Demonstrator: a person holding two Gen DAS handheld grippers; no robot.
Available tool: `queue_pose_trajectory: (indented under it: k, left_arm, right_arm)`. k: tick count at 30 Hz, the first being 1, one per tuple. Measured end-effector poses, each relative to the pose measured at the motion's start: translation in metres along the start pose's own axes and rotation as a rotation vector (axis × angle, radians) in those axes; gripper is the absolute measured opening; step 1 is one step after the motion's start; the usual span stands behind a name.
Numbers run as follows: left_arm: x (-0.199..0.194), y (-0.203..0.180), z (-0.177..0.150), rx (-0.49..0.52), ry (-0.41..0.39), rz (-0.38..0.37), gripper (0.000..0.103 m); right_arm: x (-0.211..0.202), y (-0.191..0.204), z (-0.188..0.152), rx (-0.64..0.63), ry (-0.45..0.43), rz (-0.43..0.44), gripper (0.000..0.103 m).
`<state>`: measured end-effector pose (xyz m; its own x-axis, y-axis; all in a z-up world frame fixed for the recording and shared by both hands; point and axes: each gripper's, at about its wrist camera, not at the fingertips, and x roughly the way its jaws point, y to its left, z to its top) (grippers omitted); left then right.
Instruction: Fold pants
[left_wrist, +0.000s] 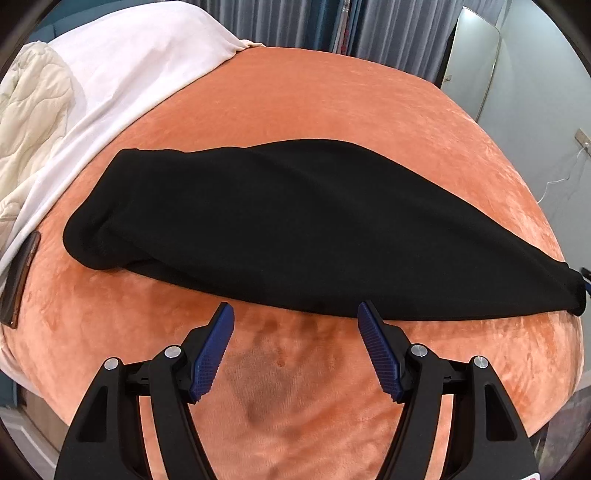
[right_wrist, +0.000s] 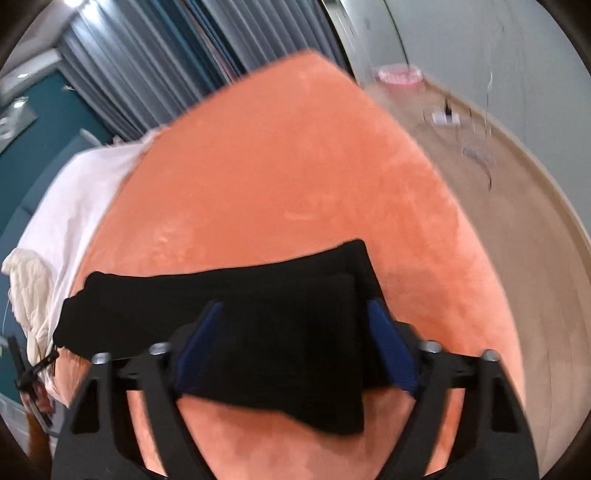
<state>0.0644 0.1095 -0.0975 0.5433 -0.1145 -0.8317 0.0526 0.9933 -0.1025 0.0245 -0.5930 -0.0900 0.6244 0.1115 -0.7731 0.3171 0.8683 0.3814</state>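
Black pants (left_wrist: 280, 225) lie folded lengthwise across an orange plush blanket (left_wrist: 332, 107) on a bed. In the left wrist view my left gripper (left_wrist: 295, 310) is open and empty, its blue fingertips just short of the pants' near edge. In the right wrist view, which is blurred, my right gripper (right_wrist: 295, 314) is open with its jaws wide apart over one end of the pants (right_wrist: 280, 325); the black cloth lies between and under the blue fingers (right_wrist: 391, 350). I cannot tell whether the fingers touch it.
A white sheet (left_wrist: 122, 70) and a cream quilt (left_wrist: 26, 122) lie at the bed's left. A dark phone (left_wrist: 18, 277) rests at the blanket's left edge. Grey curtains (left_wrist: 295, 18) hang behind. Wooden floor (right_wrist: 517, 206) with cables lies right of the bed.
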Motion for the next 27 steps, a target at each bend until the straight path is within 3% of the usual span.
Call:
queue_pose_trajectory:
  k: [1, 3, 5, 6, 7, 8, 10, 12, 15, 16, 17, 21, 24, 27]
  left_arm:
    - [0.001, 0.001, 0.000, 0.000, 0.002, 0.006, 0.067]
    - [0.002, 0.003, 0.001, -0.005, 0.004, 0.016, 0.067]
    - [0.002, 0.008, 0.003, -0.016, 0.004, 0.026, 0.067]
    - [0.003, 0.009, 0.004, -0.021, 0.005, 0.028, 0.067]
    - [0.005, 0.012, 0.005, -0.027, 0.008, 0.028, 0.067]
    - [0.008, 0.013, 0.005, -0.031, 0.011, 0.027, 0.067]
    - [0.015, 0.015, 0.005, -0.038, 0.023, 0.025, 0.067]
    - [0.021, 0.016, 0.004, -0.045, 0.039, 0.030, 0.067]
    - [0.026, 0.015, 0.003, -0.043, 0.045, 0.040, 0.067]
    - [0.028, 0.017, 0.004, -0.045, 0.045, 0.047, 0.067]
    - [0.029, 0.019, 0.004, -0.052, 0.044, 0.051, 0.067]
    - [0.025, 0.052, 0.006, -0.152, 0.020, 0.094, 0.067]
    - [0.017, 0.112, 0.002, -0.354, 0.012, 0.109, 0.072]
    - [0.017, 0.182, -0.005, -0.553, 0.038, 0.120, 0.072]
  right_arm:
    - [0.009, 0.003, 0.003, -0.017, 0.047, -0.022, 0.004]
    - [0.003, 0.027, 0.011, -0.120, -0.001, -0.068, 0.003]
    - [-0.056, 0.070, 0.008, -0.305, -0.303, 0.012, 0.003]
    - [-0.071, 0.074, 0.005, -0.349, -0.398, 0.020, 0.003]
    - [-0.078, 0.073, 0.001, -0.390, -0.464, -0.057, 0.004]
    - [-0.070, 0.064, 0.003, -0.386, -0.430, -0.111, 0.004]
    - [-0.023, 0.021, 0.004, -0.316, -0.203, -0.215, 0.005]
    - [0.003, -0.005, -0.009, -0.273, -0.079, -0.257, 0.011]
    - [-0.014, 0.002, -0.025, -0.265, -0.202, -0.334, 0.038]
    - [-0.019, 0.006, -0.026, -0.257, -0.230, -0.349, 0.057]
    - [-0.026, 0.010, -0.029, -0.251, -0.264, -0.352, 0.061]
    - [-0.046, 0.024, -0.042, -0.215, -0.336, -0.361, 0.060]
    - [-0.064, 0.042, -0.069, -0.149, -0.389, -0.251, 0.061]
    - [-0.068, 0.056, -0.092, -0.065, -0.380, -0.148, 0.064]
